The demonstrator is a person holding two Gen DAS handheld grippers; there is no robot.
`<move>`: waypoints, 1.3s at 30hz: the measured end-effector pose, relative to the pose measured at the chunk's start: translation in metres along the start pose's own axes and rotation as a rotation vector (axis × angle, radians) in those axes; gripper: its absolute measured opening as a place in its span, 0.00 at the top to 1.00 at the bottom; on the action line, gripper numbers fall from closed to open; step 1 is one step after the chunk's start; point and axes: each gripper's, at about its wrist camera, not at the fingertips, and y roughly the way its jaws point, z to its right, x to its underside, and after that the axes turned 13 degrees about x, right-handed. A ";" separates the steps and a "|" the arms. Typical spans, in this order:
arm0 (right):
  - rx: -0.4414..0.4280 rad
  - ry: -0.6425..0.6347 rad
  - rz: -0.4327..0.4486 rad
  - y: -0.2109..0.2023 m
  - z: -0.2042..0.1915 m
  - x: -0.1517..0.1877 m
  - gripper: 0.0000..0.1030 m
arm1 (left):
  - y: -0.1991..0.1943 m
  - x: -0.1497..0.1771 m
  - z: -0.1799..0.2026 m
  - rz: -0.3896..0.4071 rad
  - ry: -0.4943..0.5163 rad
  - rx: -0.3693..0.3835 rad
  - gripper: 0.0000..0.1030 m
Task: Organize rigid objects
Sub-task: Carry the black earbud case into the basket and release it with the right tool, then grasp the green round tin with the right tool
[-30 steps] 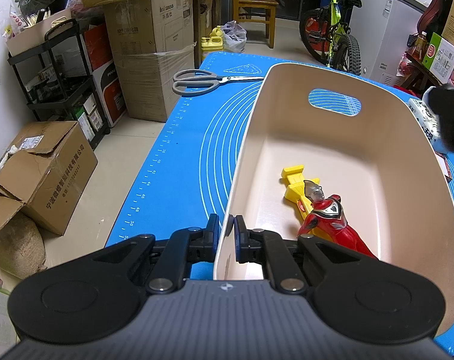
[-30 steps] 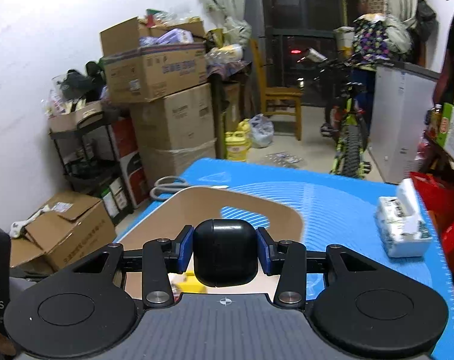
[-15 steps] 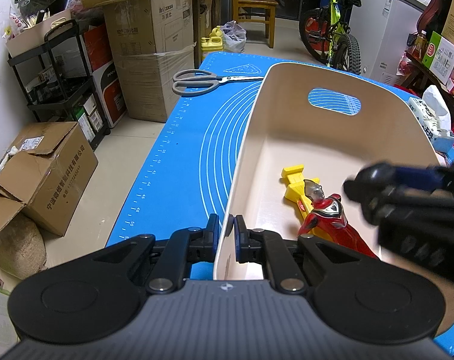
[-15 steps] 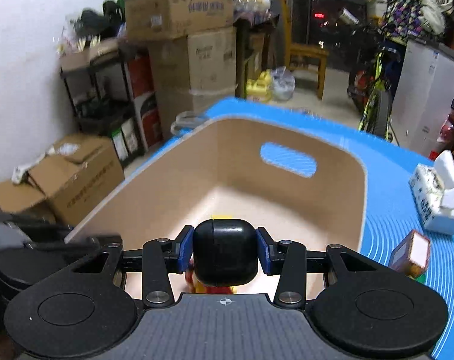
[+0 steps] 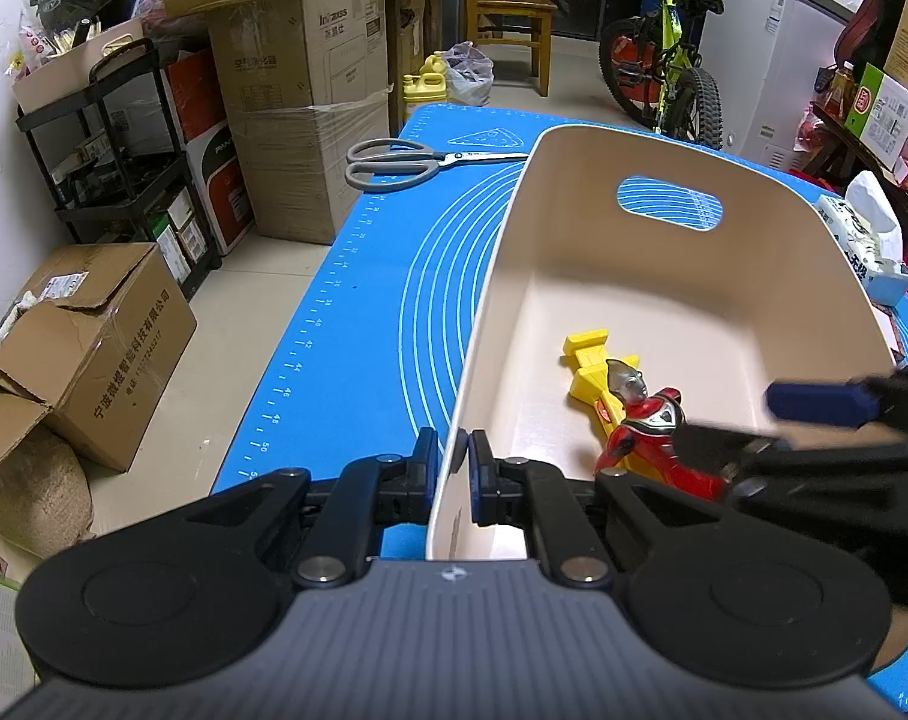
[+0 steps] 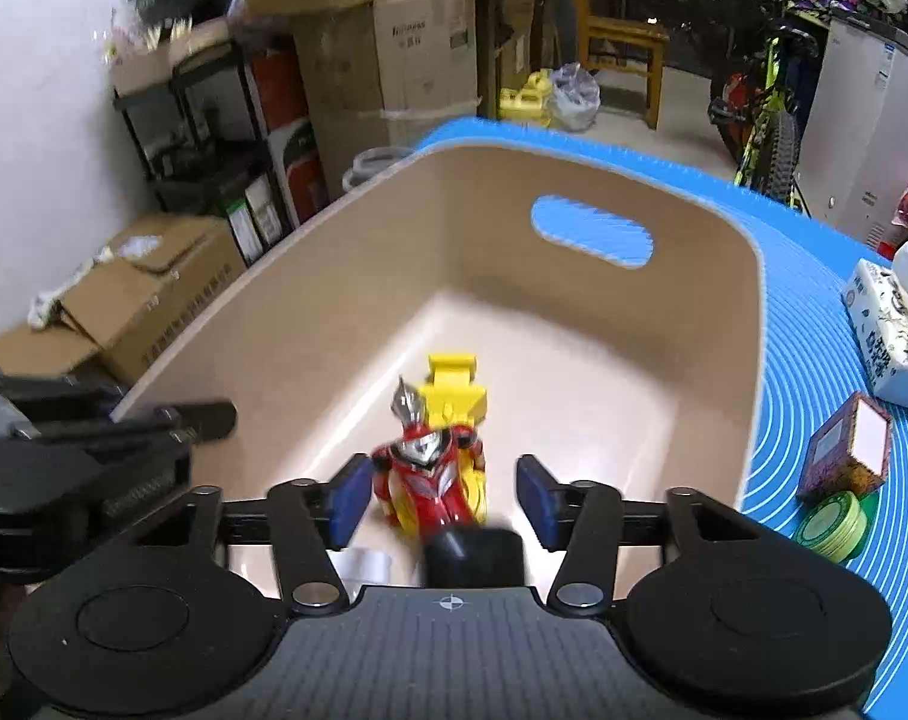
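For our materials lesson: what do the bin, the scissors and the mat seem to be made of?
Bin: looks like moulded plastic, smooth cream matte walls with a cut-out handle.
Scissors: shiny metal blades, grey probably plastic handles.
Mat: likely silicone, thin, flat, blue with printed rulings.

Stacked cardboard boxes (image 5: 298, 96), wooden chair (image 5: 508, 6), bicycle (image 5: 664, 72), perhaps night outside.

— The bin (image 5: 664, 276)?
— Smooth beige plastic, faintly glossy.
— The red figure (image 6: 430, 474)?
— Shiny plastic.
— And the scissors (image 5: 418, 161)?
— Metal blades, matt grey handles, on a smooth blue mat (image 5: 370, 300).
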 end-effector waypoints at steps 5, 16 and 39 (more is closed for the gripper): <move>-0.001 0.058 0.092 -0.026 0.022 -0.009 0.30 | 0.000 -0.001 0.000 0.001 0.002 -0.003 0.88; 0.165 0.185 0.189 -0.048 0.103 -0.014 0.22 | 0.000 -0.001 0.001 0.001 0.004 -0.005 0.88; 0.245 0.375 -0.134 0.051 0.193 0.031 0.37 | 0.000 -0.001 0.001 0.000 0.003 -0.005 0.88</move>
